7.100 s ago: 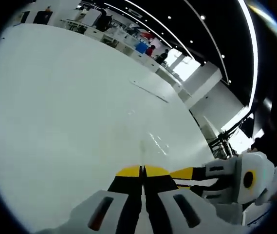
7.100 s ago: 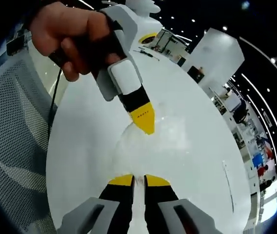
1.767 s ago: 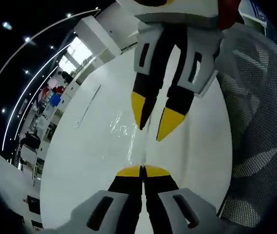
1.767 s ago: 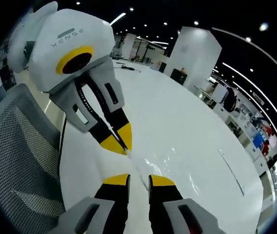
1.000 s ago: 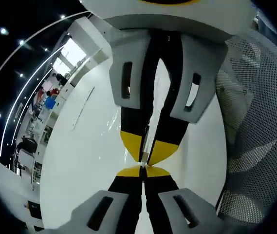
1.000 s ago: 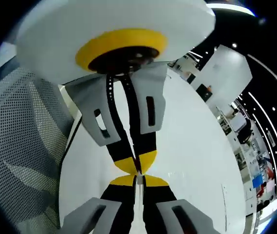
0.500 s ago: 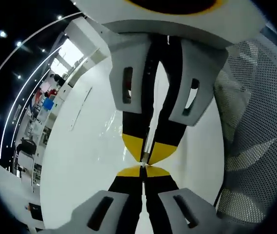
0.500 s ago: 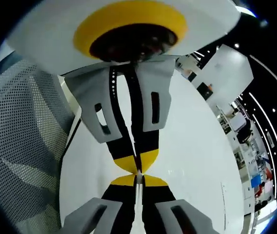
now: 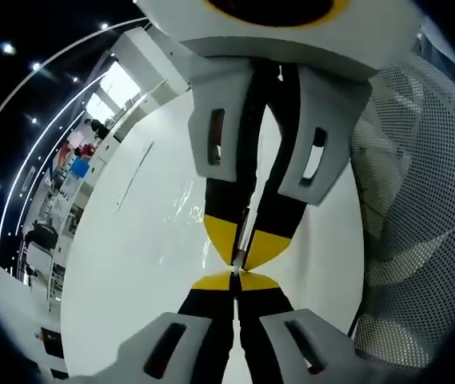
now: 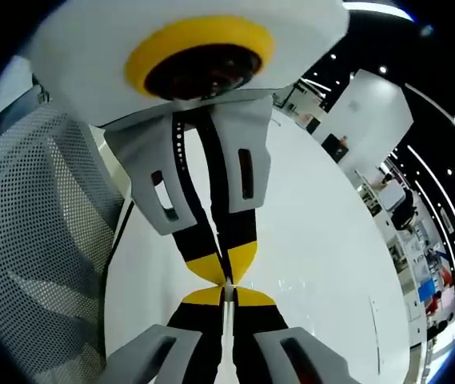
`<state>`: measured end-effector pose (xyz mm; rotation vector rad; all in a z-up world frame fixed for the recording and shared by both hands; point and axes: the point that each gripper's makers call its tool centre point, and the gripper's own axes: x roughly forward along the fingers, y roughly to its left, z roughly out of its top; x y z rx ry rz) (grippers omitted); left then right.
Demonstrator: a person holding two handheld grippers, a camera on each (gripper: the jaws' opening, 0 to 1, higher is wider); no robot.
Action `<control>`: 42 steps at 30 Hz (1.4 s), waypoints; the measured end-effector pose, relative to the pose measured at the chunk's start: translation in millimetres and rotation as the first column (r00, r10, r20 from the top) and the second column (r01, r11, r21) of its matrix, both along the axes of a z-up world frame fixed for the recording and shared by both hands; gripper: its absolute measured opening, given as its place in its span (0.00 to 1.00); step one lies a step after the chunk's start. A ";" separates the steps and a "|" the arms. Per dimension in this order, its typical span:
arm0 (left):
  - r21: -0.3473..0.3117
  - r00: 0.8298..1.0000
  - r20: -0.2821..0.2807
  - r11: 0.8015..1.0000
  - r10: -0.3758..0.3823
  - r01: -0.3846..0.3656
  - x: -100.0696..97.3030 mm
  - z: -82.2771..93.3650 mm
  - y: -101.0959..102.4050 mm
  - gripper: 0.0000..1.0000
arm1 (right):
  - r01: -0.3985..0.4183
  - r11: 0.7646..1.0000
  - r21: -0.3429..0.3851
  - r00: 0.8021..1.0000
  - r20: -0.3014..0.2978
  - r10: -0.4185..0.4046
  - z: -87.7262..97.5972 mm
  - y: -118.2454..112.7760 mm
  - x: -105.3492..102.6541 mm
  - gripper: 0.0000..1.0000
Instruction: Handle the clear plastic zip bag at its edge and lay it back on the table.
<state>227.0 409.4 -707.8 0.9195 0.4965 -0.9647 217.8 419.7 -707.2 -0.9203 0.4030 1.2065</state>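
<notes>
While the left gripper [image 9: 233, 278] and right gripper [image 10: 225, 294] met tip to tip above the white table [image 9: 139, 264], both were clamped on the clear zip bag's [image 9: 187, 204] edge beside a mesh chair [image 9: 407, 240].

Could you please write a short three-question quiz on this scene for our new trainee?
1. True or false: the left gripper and right gripper meet tip to tip.
2. What clear thing lies on the table?
3. Beside the table stands: A a mesh chair, B a ladder, C a cart.

Key: 1 true; 2 the bag; 3 A.
</notes>
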 end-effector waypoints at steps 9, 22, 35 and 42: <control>0.007 1.000 -0.007 1.000 -0.004 0.004 -1.4 -1.4 -0.7 0.00 | -0.003 1.000 -0.015 1.000 0.007 0.003 -0.8 -2.0 -2.7 0.00; 0.010 1.000 -0.016 1.000 0.010 -0.010 -3.8 -2.4 1.7 0.00 | 0.004 1.000 -0.017 1.000 -0.001 -0.004 -2.2 -3.2 -4.8 0.00; 0.021 0.999 -0.019 0.999 0.038 -0.037 0.1 -7.2 11.8 0.00 | 0.022 0.999 -0.027 1.000 -0.009 -0.022 -4.6 -11.0 -1.0 0.00; 0.024 0.999 -0.021 0.999 0.043 -0.042 0.7 -7.8 13.4 0.00 | 0.025 0.999 -0.030 1.000 -0.011 -0.026 -5.0 -12.9 0.1 0.00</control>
